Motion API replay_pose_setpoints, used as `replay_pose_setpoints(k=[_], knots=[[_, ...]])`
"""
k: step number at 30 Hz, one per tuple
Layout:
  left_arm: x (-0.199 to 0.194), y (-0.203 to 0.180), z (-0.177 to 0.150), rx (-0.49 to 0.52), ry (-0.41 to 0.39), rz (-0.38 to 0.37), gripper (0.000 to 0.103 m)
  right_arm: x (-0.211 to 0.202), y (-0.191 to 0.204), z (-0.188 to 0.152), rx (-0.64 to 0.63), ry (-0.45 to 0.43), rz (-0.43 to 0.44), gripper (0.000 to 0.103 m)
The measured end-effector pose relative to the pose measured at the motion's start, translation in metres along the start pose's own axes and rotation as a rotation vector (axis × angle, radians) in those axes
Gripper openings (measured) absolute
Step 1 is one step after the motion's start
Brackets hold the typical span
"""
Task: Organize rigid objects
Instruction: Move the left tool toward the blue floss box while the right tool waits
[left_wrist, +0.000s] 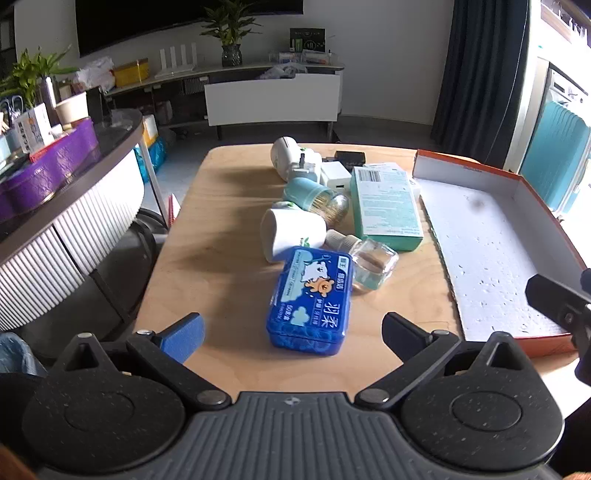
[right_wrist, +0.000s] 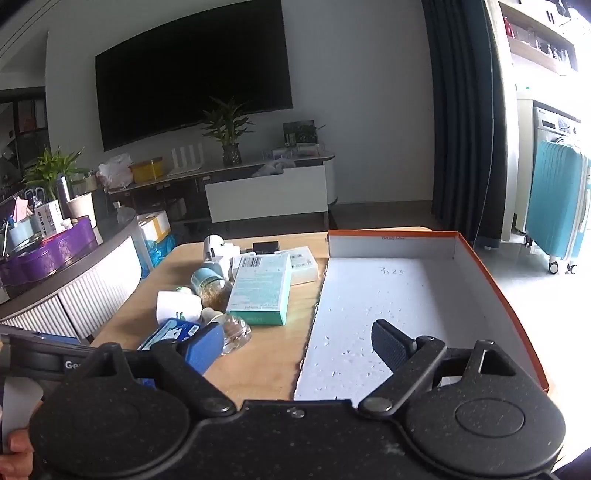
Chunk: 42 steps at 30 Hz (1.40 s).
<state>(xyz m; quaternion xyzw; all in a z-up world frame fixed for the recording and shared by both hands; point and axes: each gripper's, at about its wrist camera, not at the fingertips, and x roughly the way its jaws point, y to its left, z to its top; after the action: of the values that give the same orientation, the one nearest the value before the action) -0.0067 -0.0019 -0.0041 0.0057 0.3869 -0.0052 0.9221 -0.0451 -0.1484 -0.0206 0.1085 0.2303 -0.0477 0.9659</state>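
My left gripper (left_wrist: 291, 332), jaws spread and empty, sits nearest the blue case (left_wrist: 309, 299), dead ahead, long axis pointing away; right gripper (right_wrist: 295, 343) hangs empty over the tray (right_wrist: 495, 284).

We note both grippers share one build: left gripper (left_wrist: 291, 332) and right gripper (right_wrist: 295, 343) have speckled black linkages, round pivot housings, silver rivets, one blue pad, one black ribbed pad.
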Motion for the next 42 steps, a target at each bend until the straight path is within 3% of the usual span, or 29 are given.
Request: replay_pose_setpoints(k=[13, 42], knots=[[0.007, 0.001, 0.002, -0.019, 0.009, -0.018, 0.103, 0.004, 0.001, -0.002, -0.019, -0.004, 0.016, 0.102], [0.041, 0.004, 0.007, -0.007, 0.059, -0.032, 0.103, 0.047, 0.001, -0.005, -0.048, 0.087, 0.045, 0.102]])
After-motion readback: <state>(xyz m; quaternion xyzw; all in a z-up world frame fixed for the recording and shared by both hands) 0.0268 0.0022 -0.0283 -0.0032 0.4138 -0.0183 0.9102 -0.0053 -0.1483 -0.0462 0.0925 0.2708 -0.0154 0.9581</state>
